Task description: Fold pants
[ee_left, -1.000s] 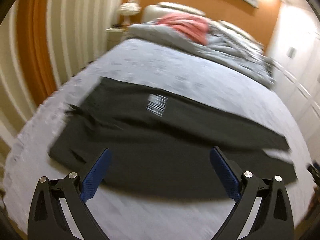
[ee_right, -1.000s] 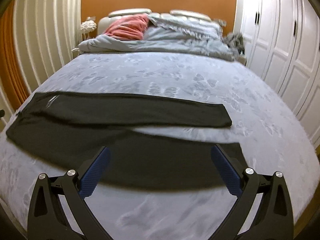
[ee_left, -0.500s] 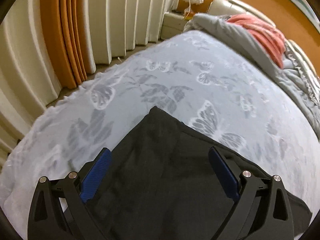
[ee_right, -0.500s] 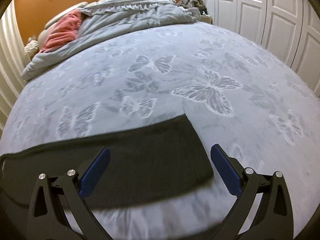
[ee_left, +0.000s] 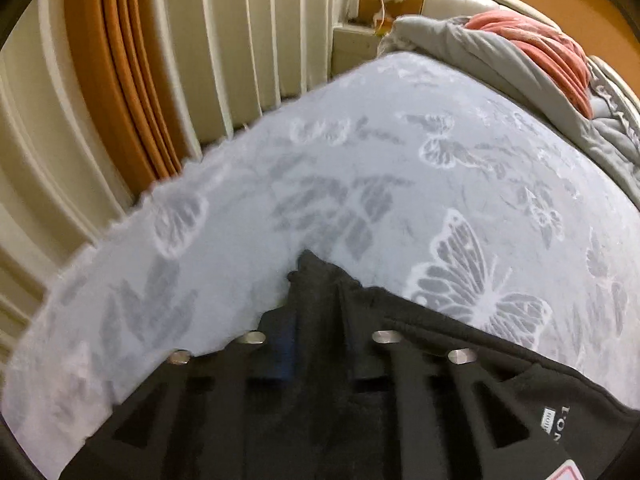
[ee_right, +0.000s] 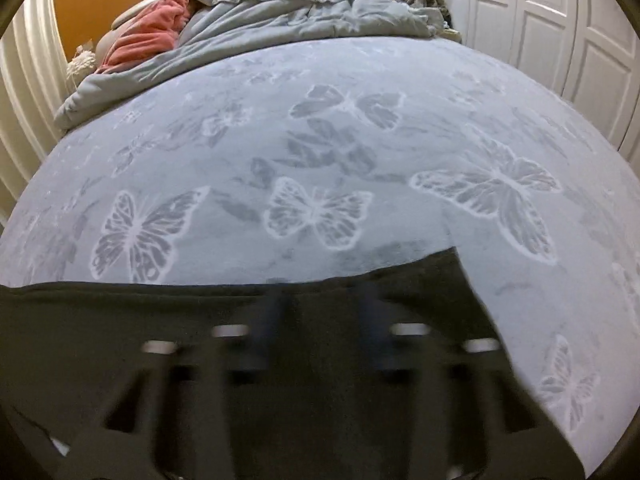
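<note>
Black pants lay low in both frames on the bedspread. Left gripper pinched a bunched corner; right gripper narrowed, blurred — grip unclear. Best lift both ends level — 1 even fold.

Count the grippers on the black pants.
2. The left gripper pinches a corner of the pants; the right gripper sits over the leg hem, blurred, so its grip is unclear.

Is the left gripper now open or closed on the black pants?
Closed: the left gripper has its fingers drawn close together, with a bunched corner of the black pants pinched between them.
</note>
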### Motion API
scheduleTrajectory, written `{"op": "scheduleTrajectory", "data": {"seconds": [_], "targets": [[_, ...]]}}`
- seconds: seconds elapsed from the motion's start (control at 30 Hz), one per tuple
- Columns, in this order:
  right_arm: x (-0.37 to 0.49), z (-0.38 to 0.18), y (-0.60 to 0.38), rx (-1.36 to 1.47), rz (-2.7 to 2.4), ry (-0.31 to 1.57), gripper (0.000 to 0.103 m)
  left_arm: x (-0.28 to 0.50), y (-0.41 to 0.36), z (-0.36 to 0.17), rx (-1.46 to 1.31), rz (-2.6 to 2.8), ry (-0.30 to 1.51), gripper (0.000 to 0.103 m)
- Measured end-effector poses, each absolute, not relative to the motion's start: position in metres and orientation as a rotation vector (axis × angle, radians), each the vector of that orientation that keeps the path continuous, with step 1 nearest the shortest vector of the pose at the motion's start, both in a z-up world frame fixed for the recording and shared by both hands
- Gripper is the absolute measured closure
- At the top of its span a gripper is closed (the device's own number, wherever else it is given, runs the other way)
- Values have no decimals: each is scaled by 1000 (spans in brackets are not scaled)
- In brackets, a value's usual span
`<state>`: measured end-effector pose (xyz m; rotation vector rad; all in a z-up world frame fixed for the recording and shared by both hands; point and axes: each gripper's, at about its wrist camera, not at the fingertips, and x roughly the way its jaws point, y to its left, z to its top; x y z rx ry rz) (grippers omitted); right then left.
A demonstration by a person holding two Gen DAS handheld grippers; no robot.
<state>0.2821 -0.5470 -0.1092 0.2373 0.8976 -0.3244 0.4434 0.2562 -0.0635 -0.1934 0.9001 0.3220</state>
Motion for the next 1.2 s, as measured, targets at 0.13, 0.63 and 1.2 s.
{"op": "scheduleTrajectory", "data": {"seconds": [0.13, 0.63, 1.2], "targets": [[261, -81, -547, 256, -306, 814, 97, 418, 262, -25, -261, 272, 824, 97], [77, 24, -527, 259, -184, 636, 96, 194, 309, 55, -284, 137, 798, 103], [-24, -11, -492, 584, -274, 698, 14, 115, 326, -20, -865, 160, 821, 30]]}}
